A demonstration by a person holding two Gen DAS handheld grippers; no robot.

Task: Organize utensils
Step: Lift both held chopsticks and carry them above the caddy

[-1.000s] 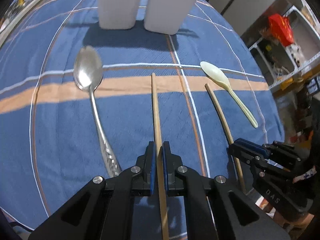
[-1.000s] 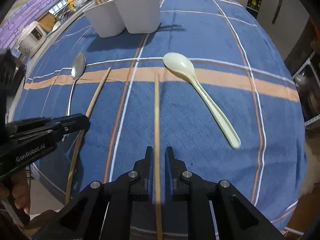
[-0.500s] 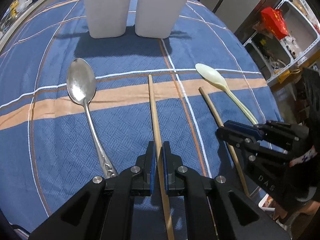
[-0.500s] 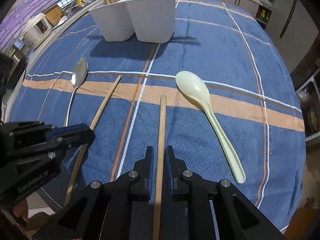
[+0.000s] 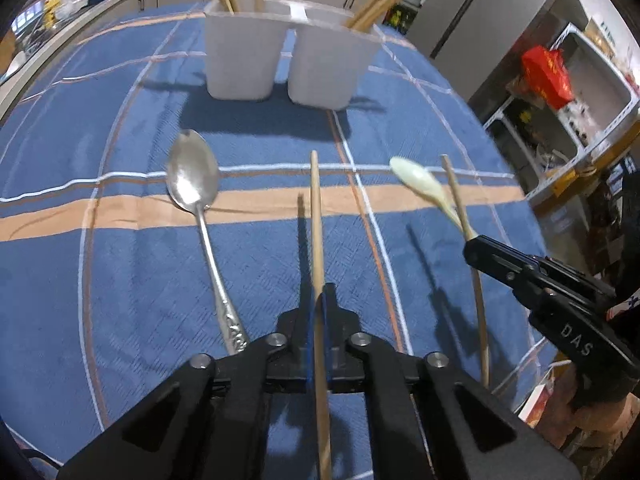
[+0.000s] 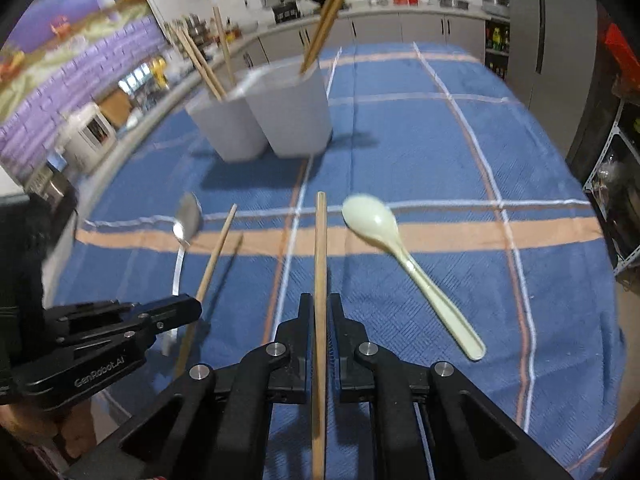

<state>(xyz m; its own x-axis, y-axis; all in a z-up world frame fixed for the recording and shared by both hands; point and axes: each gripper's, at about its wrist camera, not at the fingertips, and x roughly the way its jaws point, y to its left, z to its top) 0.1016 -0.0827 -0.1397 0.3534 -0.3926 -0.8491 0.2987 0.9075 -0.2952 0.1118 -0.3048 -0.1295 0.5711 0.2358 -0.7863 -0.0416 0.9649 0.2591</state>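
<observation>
The left gripper (image 5: 319, 308) clamps one wooden chopstick (image 5: 316, 216), which points forward toward the white holders (image 5: 280, 60). The right gripper (image 6: 320, 312) likewise pinches a second chopstick (image 6: 320, 240), lifted above the cloth (image 6: 460, 152).

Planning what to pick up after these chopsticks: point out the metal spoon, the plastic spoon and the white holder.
metal spoon (image 5: 193, 178): left wrist view, on its bowl.
plastic spoon (image 6: 371, 219): right wrist view, on its bowl.
white holder (image 5: 241, 62): left wrist view, front wall of its left compartment.
</observation>
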